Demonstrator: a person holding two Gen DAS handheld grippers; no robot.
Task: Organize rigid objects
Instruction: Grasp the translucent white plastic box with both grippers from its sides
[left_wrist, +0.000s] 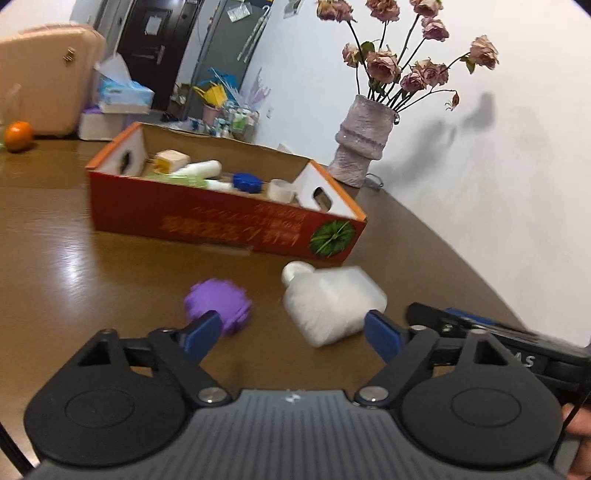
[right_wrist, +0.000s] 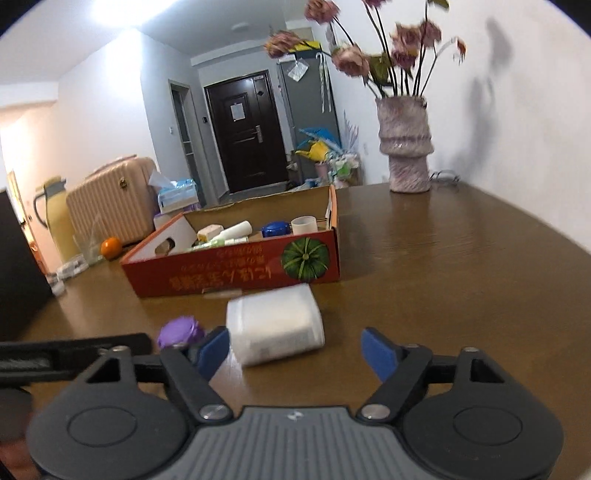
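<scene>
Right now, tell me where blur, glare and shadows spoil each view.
Left wrist view: motion blur smears the purple lid and white bottle; glare streaks the table; flower shadows fall on the wall. Right wrist view: the flowers and bottle blur; the ceiling is overexposed.

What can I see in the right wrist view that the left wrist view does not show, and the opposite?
Only the right wrist view shows the yellow thermos jug beside the suitcase and the ceiling light.

Only the left wrist view shows the white bottle's cap end and the right gripper's body at its right edge.

Both show the red box holding small containers, the white bottle and the purple ball lying on the table in front of it, the flower vase, the orange, and open grippers.
</scene>
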